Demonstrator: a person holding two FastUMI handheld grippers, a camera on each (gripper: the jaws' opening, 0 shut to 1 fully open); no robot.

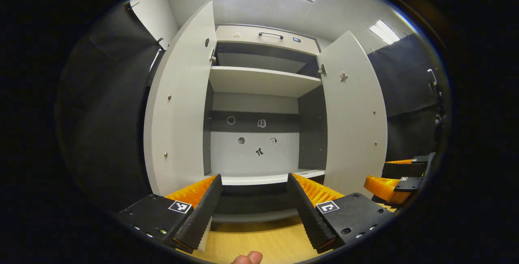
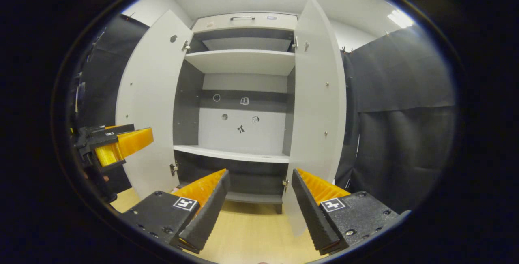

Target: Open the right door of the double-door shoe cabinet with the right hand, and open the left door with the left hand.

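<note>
The white double-door shoe cabinet (image 1: 259,81) (image 2: 243,61) stands in front with both doors swung wide. Its left door (image 1: 178,106) (image 2: 150,101) and right door (image 1: 354,114) (image 2: 318,106) show their inner faces. Inside are white shelves and a back panel with small stickers (image 1: 259,151). My left gripper (image 1: 255,211) is open, low before the cabinet, holding nothing. My right gripper (image 2: 259,211) is open too, with nothing between its fingers. The right gripper (image 1: 395,179) also appears at the right edge of the left gripper view, and the left gripper (image 2: 115,142) at the left of the right gripper view.
A drawer with a handle (image 1: 271,35) tops the cabinet. Light wooden floor (image 1: 259,241) (image 2: 251,231) lies below. Black cloth walls (image 1: 109,114) (image 2: 401,110) flank the cabinet on both sides. A fingertip (image 1: 248,258) shows at the bottom edge.
</note>
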